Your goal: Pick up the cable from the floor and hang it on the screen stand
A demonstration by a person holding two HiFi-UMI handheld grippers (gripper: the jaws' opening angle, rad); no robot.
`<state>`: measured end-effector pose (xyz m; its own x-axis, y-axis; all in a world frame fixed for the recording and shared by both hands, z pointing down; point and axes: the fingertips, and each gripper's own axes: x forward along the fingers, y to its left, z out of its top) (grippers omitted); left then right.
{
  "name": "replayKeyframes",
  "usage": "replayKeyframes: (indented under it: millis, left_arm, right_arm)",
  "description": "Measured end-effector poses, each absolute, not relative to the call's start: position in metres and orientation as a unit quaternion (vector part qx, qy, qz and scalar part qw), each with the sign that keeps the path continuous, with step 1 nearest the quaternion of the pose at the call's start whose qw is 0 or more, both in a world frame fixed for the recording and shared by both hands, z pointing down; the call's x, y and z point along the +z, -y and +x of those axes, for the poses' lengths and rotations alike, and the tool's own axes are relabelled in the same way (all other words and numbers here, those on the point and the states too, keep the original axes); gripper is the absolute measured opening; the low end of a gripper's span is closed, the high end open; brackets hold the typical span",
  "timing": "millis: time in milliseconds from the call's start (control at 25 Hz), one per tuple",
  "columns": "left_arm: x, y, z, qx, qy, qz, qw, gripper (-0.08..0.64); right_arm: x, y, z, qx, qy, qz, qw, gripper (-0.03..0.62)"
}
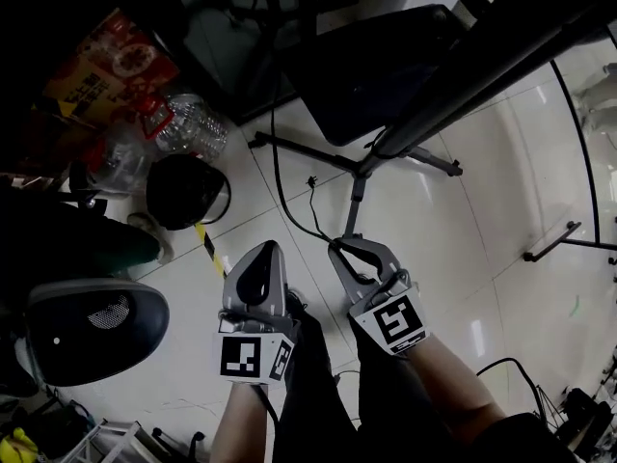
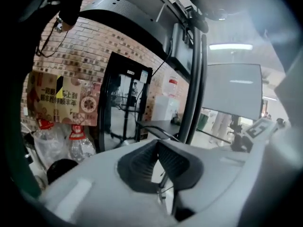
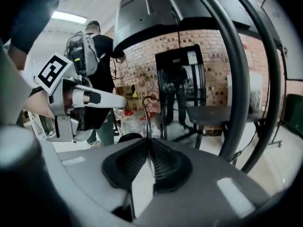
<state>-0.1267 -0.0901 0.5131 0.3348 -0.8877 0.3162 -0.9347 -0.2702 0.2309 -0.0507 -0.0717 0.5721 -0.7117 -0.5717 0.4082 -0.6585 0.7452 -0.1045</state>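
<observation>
Cable point(image 1: 278, 172), thin, black, rubber-sheathed: near end pinched in right gripper point(image 1: 339, 249), the rest trailing toward the white tiled floor point(image 1: 453, 210) beside the legs of the black metal screen stand point(image 1: 359, 169). Not on the stand yet. Long axis in head view up-picture and slightly left, from the jaw tips past the stand's foot into the dark at top. Short side branch with small plug point(image 1: 310, 180), tip pointing up-picture. In right gripper view, cable point(image 3: 144, 115) near upright out of the pads, hooking over to the right at its top.

Right gripper point(image 3: 147, 143): jaws closed down to a sliver on the cable, nose aimed away from the body and a little downward, marker cube point(image 1: 397, 321) toward the wearer, bare forearm point(image 1: 453, 384) behind it. Left gripper point(image 1: 262, 254) just beside it, roughly parallel, apart from the cable in head view. In its own view, left gripper point(image 2: 158, 145) with pads meeting at the tips, nothing clearly caught between them.

Count: one cable gripped, two grippers, two marker cubes, two forearms, one stand. Further out: two clear plastic bottles with red labels point(image 2: 78, 144), one round black helmet-shaped shell point(image 1: 183, 191), one red-and-yellow printed carton point(image 1: 116, 66).
</observation>
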Motion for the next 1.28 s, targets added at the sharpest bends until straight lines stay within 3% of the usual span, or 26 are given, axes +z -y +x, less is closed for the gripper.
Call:
replayKeyframes:
  millis: [640,1280]
  left_arm:
    - [0.288,0.098,-0.084,0.011,0.570,0.817,0.084,0.006]
    - [0.168,0.101,-0.052,-0.039,0.556,0.830,-0.023,0.005]
  right_arm:
    - [0.278,0.101,0.018,-0.030,0.942,0.305,0.136,0.023]
    - [0.121,0.137,0.093,-0.138,0.925,0.350,0.047,0.020]
